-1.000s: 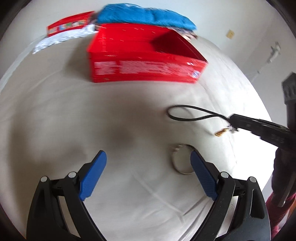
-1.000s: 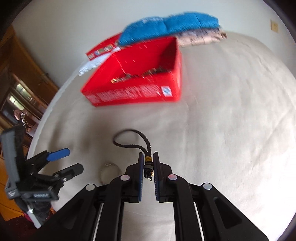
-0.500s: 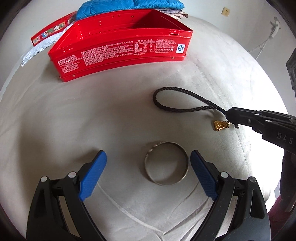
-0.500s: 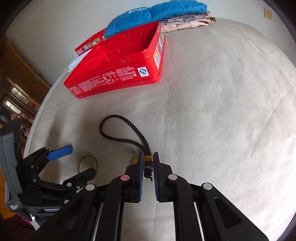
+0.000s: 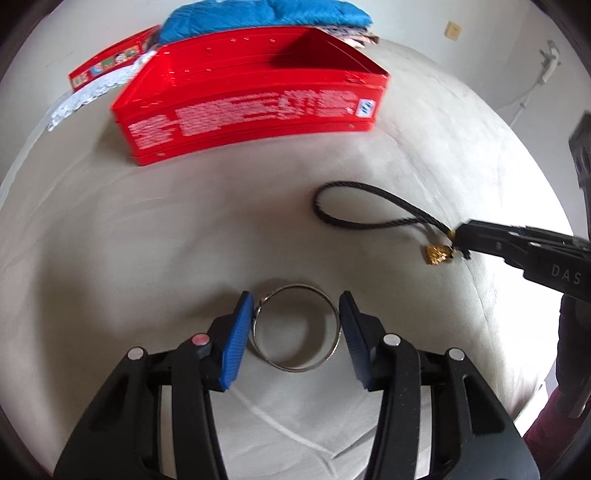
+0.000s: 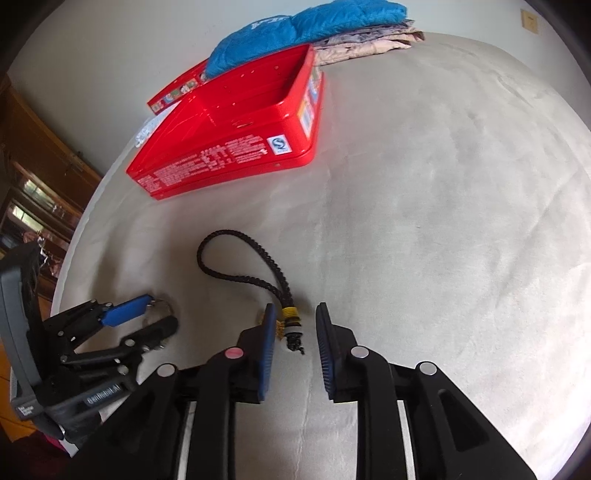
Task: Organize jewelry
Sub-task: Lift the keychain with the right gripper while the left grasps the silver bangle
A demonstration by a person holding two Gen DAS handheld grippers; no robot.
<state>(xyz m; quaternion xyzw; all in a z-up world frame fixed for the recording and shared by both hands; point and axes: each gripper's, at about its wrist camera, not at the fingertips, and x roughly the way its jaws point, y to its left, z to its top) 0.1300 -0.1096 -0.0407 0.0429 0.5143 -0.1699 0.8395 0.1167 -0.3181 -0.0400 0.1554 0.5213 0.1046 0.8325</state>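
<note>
A silver bangle (image 5: 295,328) lies flat on the beige cover between the blue pads of my left gripper (image 5: 295,332); the pads sit right at its sides, contact unclear. A black braided cord (image 6: 236,266) with a gold charm (image 5: 437,254) lies to the right. My right gripper (image 6: 295,332) is open, its pads on either side of the cord's knotted end (image 6: 290,321) without squeezing it. The open red tin box (image 5: 251,96) stands beyond, also in the right wrist view (image 6: 236,147).
Folded blue and patterned cloth (image 6: 314,26) lies behind the box. The red box lid (image 5: 107,66) and a white lace piece (image 5: 85,99) lie at its left. A wooden cabinet (image 6: 33,177) stands off the bed's left edge.
My left gripper has moved forward over the bangle and narrowed around it. My right gripper has opened from its shut hold on the cord's end.
</note>
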